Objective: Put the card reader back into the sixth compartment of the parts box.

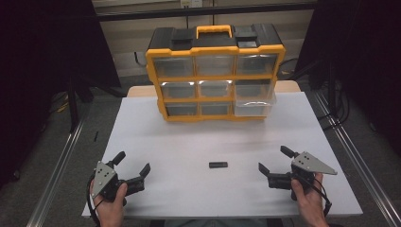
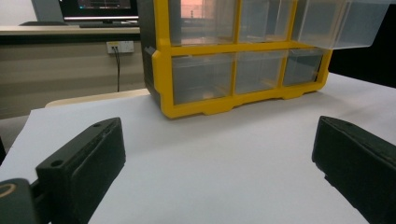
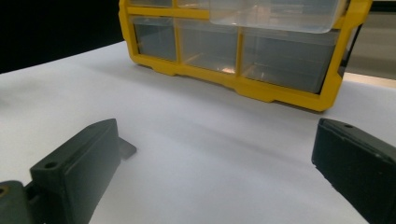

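The white surface [image 1: 189, 142] is the biggest thing here. It fills the middle of the high view.

At the back of it stands a yellow and black drawer box [image 1: 215, 71] w/ a yellow handle on top. It has nine see-through drawers in 3 rows of 3. One clear drawer [image 1: 254, 101], in the middle row on the right, is pulled out toward the person. The rest look pushed in. In the left gripper view the box [image 2: 238, 60] is up ahead, and the pulled-out drawer [image 2: 341, 21] pokes out at the top right. In the right gripper view the box [image 3: 233, 51] is up ahead too, w/ that drawer [image 3: 275, 14] hanging over the bottom row.

The left hand-held gripper [image 1: 134, 166] rests low on the near left part of the surface, held in the person's left hand [image 1: 113, 203]. Its jaws are spread wide w/ nothing between them.

The right hand-held gripper [image 1: 274, 159] rests low on the near right, held in the right hand [image 1: 307, 198]. Its jaws are spread wide too, w/ nothing in them.

The smallest thing is a little flat black block [image 1: 218, 165]. It lies on the surface between the 2 hand-held grippers, about halfway, touching neither one. It is a bit nearer the right one, and well apart from the drawer box. In the right gripper view, what may be its end [image 3: 126, 149] peeks out just past the left jaw.
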Motion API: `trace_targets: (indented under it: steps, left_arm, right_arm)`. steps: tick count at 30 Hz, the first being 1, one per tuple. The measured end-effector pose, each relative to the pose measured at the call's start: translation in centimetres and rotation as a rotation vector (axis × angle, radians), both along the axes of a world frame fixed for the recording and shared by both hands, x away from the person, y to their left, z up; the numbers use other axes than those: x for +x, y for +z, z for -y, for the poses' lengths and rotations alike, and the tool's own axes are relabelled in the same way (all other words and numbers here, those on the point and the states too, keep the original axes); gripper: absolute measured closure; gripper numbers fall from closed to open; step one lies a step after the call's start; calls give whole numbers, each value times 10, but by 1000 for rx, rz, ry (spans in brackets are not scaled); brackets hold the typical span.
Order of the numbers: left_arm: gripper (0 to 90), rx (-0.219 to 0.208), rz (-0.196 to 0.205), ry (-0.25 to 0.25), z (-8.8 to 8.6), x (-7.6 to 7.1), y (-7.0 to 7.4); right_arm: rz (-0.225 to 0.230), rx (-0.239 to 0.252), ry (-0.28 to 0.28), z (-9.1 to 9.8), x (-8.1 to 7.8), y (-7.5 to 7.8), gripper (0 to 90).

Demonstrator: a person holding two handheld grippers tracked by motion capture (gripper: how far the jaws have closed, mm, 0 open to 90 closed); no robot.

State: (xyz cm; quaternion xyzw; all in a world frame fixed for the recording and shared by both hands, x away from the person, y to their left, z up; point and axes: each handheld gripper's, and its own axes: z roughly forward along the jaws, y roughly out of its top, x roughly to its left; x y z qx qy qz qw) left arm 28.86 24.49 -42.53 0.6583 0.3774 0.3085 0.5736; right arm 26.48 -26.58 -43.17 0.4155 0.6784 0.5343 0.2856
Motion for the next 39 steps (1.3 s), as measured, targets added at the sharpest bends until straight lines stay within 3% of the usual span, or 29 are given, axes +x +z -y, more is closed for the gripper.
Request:
trace_targets:
  steps: [2, 11, 19, 22, 24, 28, 32, 39]
  left_arm:
    - [26, 9, -7, 1, -1, 0, -1]
    - [27, 8, -6, -2, 0, 0, -1]
    - [27, 0, -12, -8, 1, 3, -2]
    - [27, 1, -12, -11, 2, 4, -2]
    - [27, 4, -11, -13, 2, 5, -2]
    - [27, 6, -8, -19, 3, 5, -2]
    - [27, 11, -5, -29, 3, 5, -2]
    - [27, 2, 0, -31, 2, 1, -1]
  right_arm:
    - [-25, -5, 51, -2, 1, 1, 2]
    - [-67, -20, 118, -6, 6, 1, 5]
    - [-114, -69, 163, -14, 16, 6, 8]
    - [-130, -65, 185, -19, 22, 7, 12]
    - [-144, -30, 204, -22, 25, 8, 15]
    - [-138, -55, 225, -29, 29, 12, 12]
    - [-161, -72, 259, -35, 35, 15, 14]
    - [-169, -79, 302, -45, 42, 20, 16]
